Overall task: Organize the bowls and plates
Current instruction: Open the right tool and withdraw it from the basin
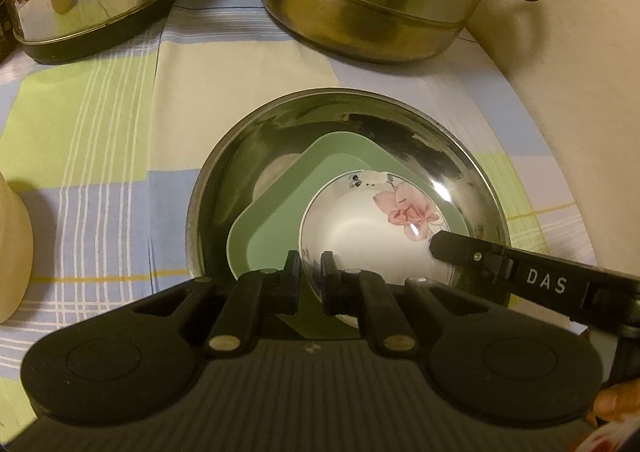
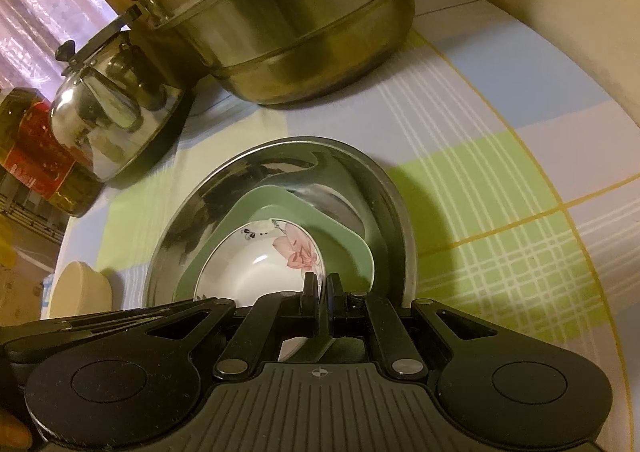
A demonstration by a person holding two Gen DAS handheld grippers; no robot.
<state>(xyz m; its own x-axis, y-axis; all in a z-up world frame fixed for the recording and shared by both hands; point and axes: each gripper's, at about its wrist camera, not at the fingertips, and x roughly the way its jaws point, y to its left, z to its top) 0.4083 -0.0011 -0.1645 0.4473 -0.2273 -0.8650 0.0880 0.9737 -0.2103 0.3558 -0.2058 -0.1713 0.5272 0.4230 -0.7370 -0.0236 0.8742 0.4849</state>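
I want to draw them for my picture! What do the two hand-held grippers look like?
Both are matte black. The left hand-held gripper has two short flat fingers on hinged bars with silver pivot pins, two round bumps and a ribbed grey body. The right hand-held gripper matches; one finger reads "DAS" in white letters.

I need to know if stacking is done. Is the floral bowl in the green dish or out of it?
In. The floral bowl sits inside the green dish, which lies in the steel basin; both grippers grip its rim.
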